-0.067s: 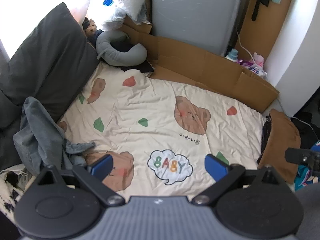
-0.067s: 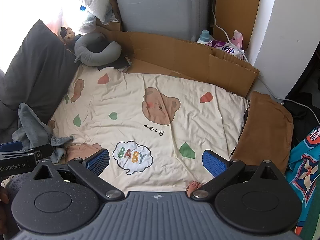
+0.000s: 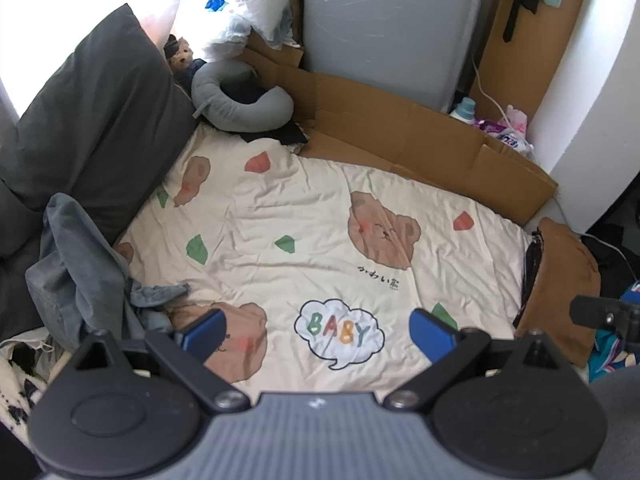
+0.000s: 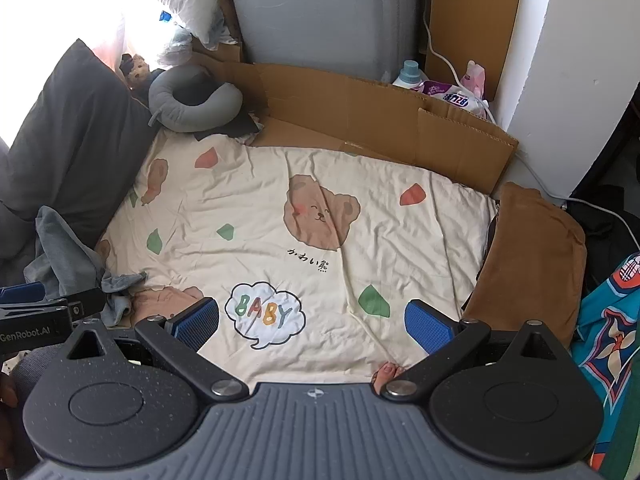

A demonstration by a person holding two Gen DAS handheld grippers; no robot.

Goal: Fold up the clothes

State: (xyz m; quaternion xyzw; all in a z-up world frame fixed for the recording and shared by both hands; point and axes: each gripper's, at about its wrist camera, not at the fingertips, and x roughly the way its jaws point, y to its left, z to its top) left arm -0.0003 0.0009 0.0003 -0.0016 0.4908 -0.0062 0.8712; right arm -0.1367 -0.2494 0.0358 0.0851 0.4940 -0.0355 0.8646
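Observation:
A crumpled grey-blue garment (image 3: 80, 264) (image 4: 68, 256) lies heaped at the left edge of the cream bear-print bedsheet (image 3: 320, 232) (image 4: 320, 184). A folded brown garment (image 3: 560, 280) (image 4: 532, 256) rests at the sheet's right edge. My left gripper (image 3: 316, 334) hangs above the sheet's near part, wide open, nothing between its blue pads. My right gripper (image 4: 312, 326) is likewise wide open over the "BABY" print, holding nothing. Each gripper's tip shows at the edge of the other's view.
A dark grey pillow (image 3: 88, 120) leans at the left. A grey neck pillow (image 3: 240, 100) and small plush toy lie at the back. Cardboard (image 3: 420, 148) lines the far side before a grey appliance (image 3: 392, 28). Colourful cloth (image 4: 612, 328) lies right. Toes (image 4: 390, 372) show below the right gripper.

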